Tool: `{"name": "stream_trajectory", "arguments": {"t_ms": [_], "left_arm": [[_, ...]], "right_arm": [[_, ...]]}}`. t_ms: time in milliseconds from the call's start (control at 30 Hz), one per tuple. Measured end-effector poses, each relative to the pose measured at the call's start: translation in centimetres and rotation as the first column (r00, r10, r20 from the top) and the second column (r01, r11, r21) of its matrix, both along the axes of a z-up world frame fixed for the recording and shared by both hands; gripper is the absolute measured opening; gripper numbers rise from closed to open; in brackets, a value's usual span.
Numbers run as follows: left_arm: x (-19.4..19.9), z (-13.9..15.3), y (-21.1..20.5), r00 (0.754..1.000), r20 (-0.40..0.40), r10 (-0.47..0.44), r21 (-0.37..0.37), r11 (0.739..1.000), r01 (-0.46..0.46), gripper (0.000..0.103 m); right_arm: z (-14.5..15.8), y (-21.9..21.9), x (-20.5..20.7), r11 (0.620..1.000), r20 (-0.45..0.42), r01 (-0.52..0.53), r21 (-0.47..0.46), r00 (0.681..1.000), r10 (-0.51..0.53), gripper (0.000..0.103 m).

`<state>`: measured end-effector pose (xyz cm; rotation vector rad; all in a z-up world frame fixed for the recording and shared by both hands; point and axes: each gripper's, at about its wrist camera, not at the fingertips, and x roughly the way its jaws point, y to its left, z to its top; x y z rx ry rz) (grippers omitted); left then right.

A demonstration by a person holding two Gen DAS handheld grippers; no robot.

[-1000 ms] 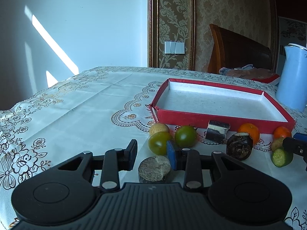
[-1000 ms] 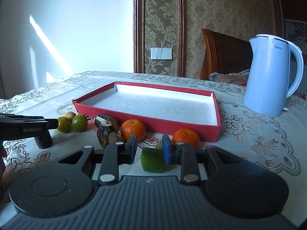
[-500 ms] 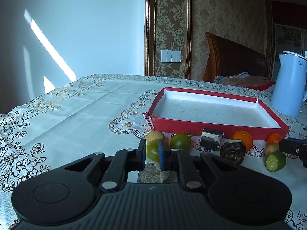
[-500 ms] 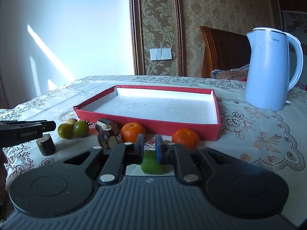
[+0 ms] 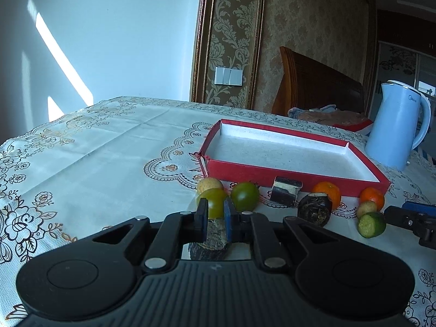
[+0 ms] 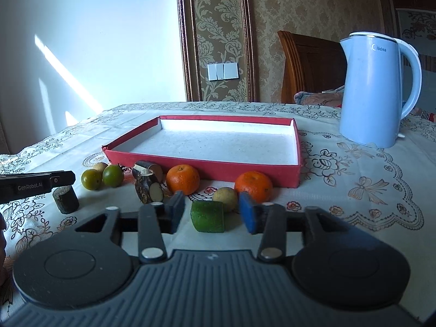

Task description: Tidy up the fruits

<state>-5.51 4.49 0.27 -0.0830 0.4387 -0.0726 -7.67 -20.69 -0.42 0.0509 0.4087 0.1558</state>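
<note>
Left wrist view: my left gripper (image 5: 215, 222) is pressed together on the dark stub (image 5: 211, 241) near the bench's (image 5: 109, 147) front edge; two green fruits (image 5: 244, 196) lie just beyond, before the red tray's (image 5: 272, 175) near wall. Right wrist view: my right gripper (image 6: 212, 214) has just been opening and stands spread, the cut green piece (image 6: 208, 216) between its pads untouched, resting on the bench. Two oranges (image 6: 253, 185) sit against the tray wall; the blue kettle (image 6: 373, 92) stands toward the far right corner.
</note>
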Motion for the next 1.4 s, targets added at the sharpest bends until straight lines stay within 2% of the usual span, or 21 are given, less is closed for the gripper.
{"name": "stream_trajectory", "arguments": {"t_ms": [33, 133, 200, 267, 333, 367, 400, 433, 500, 533, 600, 633, 667, 900, 967, 1000, 1033, 1100, 1133, 1167, 1400], "left_arm": [[-0.1, 0.0, 0.1, 1.000, 0.000, -0.009, -0.003, 1.000, 0.009, 0.012], [-0.4, -0.1, 0.3, 1.000, -0.004, -0.008, -0.005, 1.000, 0.008, 0.012], [-0.5, -0.1, 0.1, 1.000, -0.004, -0.015, 0.010, 1.000, 0.015, 0.012], [-0.7, -0.2, -0.2, 1.000, -0.001, -0.025, 0.035, 0.999, 0.025, 0.013], [-0.9, -0.2, -0.6, 0.999, 0.006, -0.032, 0.064, 0.997, 0.031, 0.017], [-0.9, -0.3, -0.8, 0.999, 0.004, -0.038, 0.075, 0.996, 0.037, 0.024], [-0.9, -0.3, -1.0, 0.999, -0.001, -0.042, 0.087, 0.995, 0.042, 0.043], [-0.9, -0.4, -1.1, 0.999, -0.003, -0.038, 0.094, 0.995, 0.038, 0.071], [-1.1, -0.2, -1.0, 1.000, 0.016, -0.024, 0.094, 0.995, 0.023, 0.088], [-1.1, -0.2, -1.0, 0.999, 0.016, -0.034, 0.092, 0.995, 0.032, 0.088], [-0.9, -0.3, -1.2, 0.999, 0.001, -0.036, 0.102, 0.994, 0.036, 0.088], [-0.8, -0.3, -1.3, 0.999, -0.008, -0.034, 0.106, 0.994, 0.035, 0.088], [-0.6, -0.4, -1.3, 0.999, -0.018, -0.036, 0.105, 0.994, 0.038, 0.088], [0.5, -0.9, -1.2, 0.995, -0.095, -0.028, 0.097, 0.995, 0.038, 0.086], [0.7, -1.1, -1.0, 0.993, -0.112, -0.034, 0.083, 0.996, 0.044, 0.069], [0.9, -1.2, -1.0, 0.991, -0.127, -0.038, 0.077, 0.996, 0.049, 0.055], [1.1, -1.4, -0.9, 0.989, -0.141, -0.041, 0.073, 0.996, 0.051, 0.047], [1.0, -1.4, -0.8, 0.989, -0.140, -0.041, 0.066, 0.997, 0.050, 0.044], [1.0, -1.4, -0.9, 0.989, -0.138, -0.048, 0.062, 0.996, 0.057, 0.036], [0.9, -1.5, -0.9, 0.989, -0.140, -0.056, 0.060, 0.996, 0.065, 0.034], [0.4, -1.1, -1.4, 0.992, -0.109, -0.066, 0.077, 0.994, 0.074, 0.033]], "right_arm": [[0.0, -0.1, -0.2, 1.000, 0.007, 0.010, -0.007, 1.000, -0.010, 0.073], [0.1, -0.2, -0.5, 0.999, 0.017, 0.013, -0.036, 1.000, -0.012, 0.075], [0.1, 0.1, -0.2, 0.999, -0.001, -0.006, -0.051, 1.000, 0.006, 0.072], [0.1, 0.4, 0.5, 0.998, -0.031, -0.022, -0.057, 0.999, 0.021, 0.059], [0.0, 0.7, 1.0, 0.998, -0.054, -0.022, -0.053, 0.998, 0.019, 0.058], [-0.1, 1.0, 1.3, 0.998, -0.064, -0.022, -0.059, 0.998, 0.018, 0.058], [-0.2, 1.2, 1.7, 0.998, -0.076, -0.016, -0.065, 0.997, 0.011, 0.058], [-0.4, 1.3, 2.1, 0.998, -0.092, -0.010, -0.064, 0.996, 0.004, 0.058], [-0.5, 1.5, 2.5, 0.999, -0.110, -0.010, -0.051, 0.994, 0.005, 0.058], [-0.7, 1.7, 2.9, 0.998, -0.122, -0.010, -0.054, 0.993, 0.003, 0.058], [-0.9, 1.8, 3.5, 0.999, -0.154, -0.008, -0.046, 0.988, 0.000, 0.042], [-1.1, 1.8, 3.8, 0.999, -0.171, -0.011, -0.042, 0.985, 0.004, 0.029], [-1.2, 1.8, 3.8, 0.999, -0.177, -0.008, -0.043, 0.984, 0.000, 0.027], [-1.3, 1.5, 3.6, 1.000, -0.166, -0.003, -0.024, 0.986, -0.001, 0.027], [-1.2, 1.4, 3.5, 1.000, -0.159, -0.004, -0.021, 0.987, 0.000, 0.026], [-1.2, 1.4, 3.5, 1.000, -0.157, -0.003, -0.020, 0.988, 0.000, 0.026], [-1.2, 1.4, 3.5, 1.000, -0.157, -0.002, -0.020, 0.988, -0.001, 0.026], [-1.1, 1.4, 3.4, 1.000, -0.151, -0.003, -0.017, 0.988, 0.001, 0.026], [-1.1, 1.3, 3.4, 1.000, -0.148, -0.004, -0.017, 0.989, 0.001, 0.026], [-1.1, 1.3, 3.3, 1.000, -0.146, -0.005, -0.017, 0.989, 0.003, 0.026], [-0.7, 1.3, 2.7, 1.000, -0.125, -0.018, -0.012, 0.992, 0.016, 0.026]]}}
